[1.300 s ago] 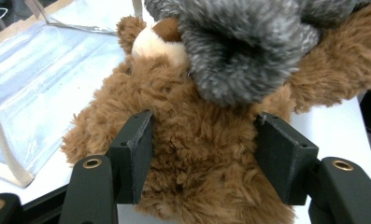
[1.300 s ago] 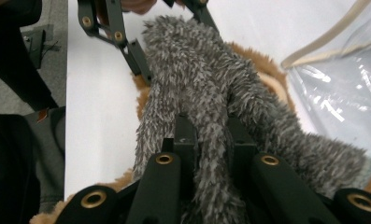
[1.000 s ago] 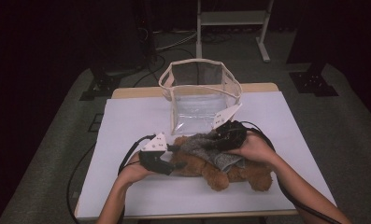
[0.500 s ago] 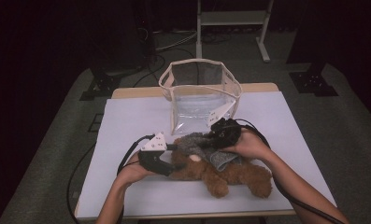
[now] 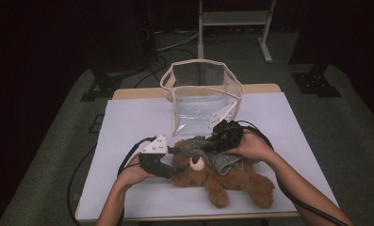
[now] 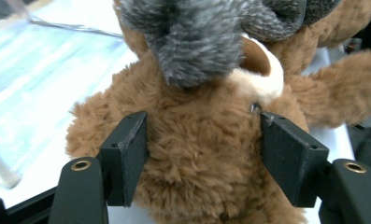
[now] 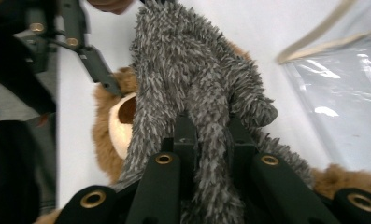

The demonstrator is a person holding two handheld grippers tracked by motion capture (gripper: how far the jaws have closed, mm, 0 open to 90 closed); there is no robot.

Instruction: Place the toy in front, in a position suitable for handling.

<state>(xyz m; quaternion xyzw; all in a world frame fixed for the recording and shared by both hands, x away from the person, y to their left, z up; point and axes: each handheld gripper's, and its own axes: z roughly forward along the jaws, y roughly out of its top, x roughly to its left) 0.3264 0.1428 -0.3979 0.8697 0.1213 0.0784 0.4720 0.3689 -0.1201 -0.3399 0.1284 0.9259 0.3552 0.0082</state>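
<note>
Left tongs have just been closing, now clamping the brown plush teddy bear's head. Right tongs grip grey fuzzy cloth at frame centre; undressing seems underway.

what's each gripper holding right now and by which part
The right gripper is shut on a fold of the grey fuzzy cloth. The left gripper clamps the brown teddy bear by the sides of its head.
</note>
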